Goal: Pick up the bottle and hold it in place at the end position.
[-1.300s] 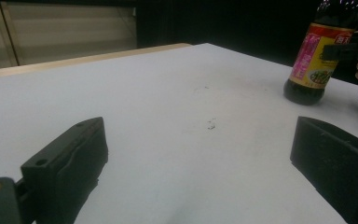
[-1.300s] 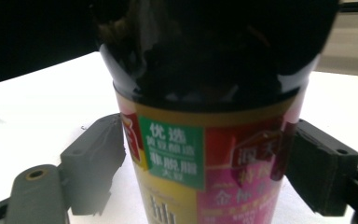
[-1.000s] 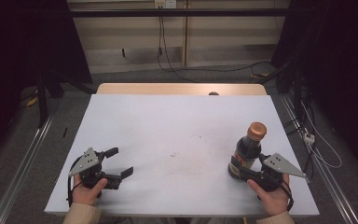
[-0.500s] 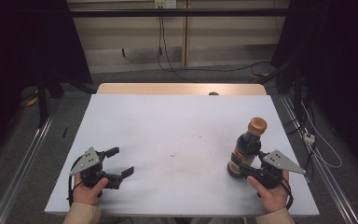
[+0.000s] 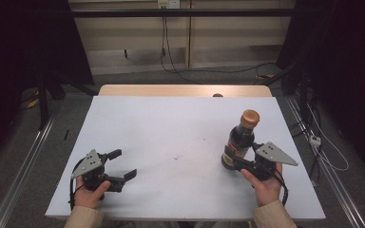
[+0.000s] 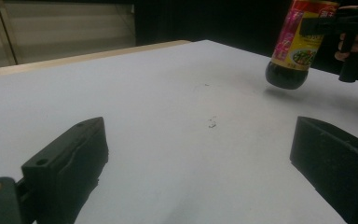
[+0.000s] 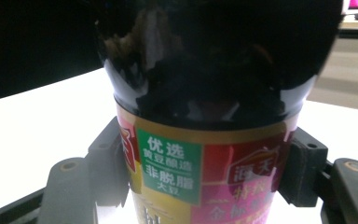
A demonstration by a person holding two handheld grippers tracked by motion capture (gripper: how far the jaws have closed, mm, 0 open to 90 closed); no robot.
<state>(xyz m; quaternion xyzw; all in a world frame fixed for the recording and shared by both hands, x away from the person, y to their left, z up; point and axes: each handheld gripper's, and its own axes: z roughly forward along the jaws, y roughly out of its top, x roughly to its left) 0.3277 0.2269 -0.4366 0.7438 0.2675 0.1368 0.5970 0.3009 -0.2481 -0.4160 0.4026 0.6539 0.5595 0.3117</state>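
Your right gripper (image 5: pixel 240 163) clamps the label of the dark, orange-capped sauce bottle (image 5: pixel 239 141) at lower right of the high view, upright and lifted just off the white table (image 5: pixel 180 128). Your left gripper (image 5: pixel 121 166), wide open and empty, sits well apart at lower left.

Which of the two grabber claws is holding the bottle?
The right gripper: its jaws clamp the dark sauce bottle at the label. The left gripper stands open over the white table, gripping nothing.

Black two-jaw left gripper (image 5: pixel 119 166) and right gripper (image 5: pixel 237 164), grey three-cornered plate atop each, black cable trailing, screw holes in jaws, beige sleeves (image 5: pixel 83 217)
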